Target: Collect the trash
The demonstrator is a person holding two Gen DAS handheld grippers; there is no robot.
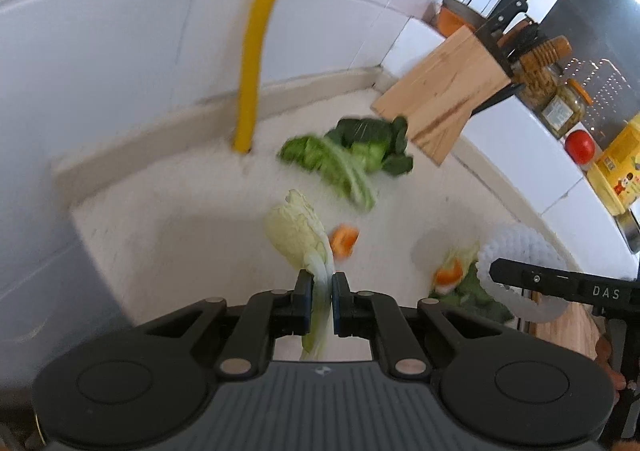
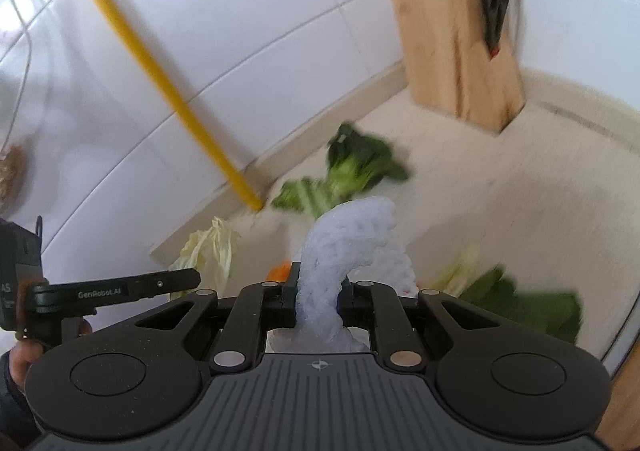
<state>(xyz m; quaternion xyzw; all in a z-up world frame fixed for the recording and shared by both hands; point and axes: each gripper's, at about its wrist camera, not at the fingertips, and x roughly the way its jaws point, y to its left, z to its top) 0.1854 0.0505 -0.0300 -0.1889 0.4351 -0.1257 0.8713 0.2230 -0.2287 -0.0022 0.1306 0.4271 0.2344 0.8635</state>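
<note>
Since each scrap needs carrying off, your left gripper (image 1: 322, 293) is clamped on the cabbage leaf (image 1: 298, 231) and your right gripper (image 2: 318, 293) pinches the foam net (image 2: 344, 247).

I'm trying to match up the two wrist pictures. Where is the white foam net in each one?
Left wrist: the white foam net is at the lower right, curling above the right gripper.
Right wrist: the net rises at bottom centre, clamped between that gripper's fingers.
Shared landmark: the yellow pipe against the tiled wall.
</note>
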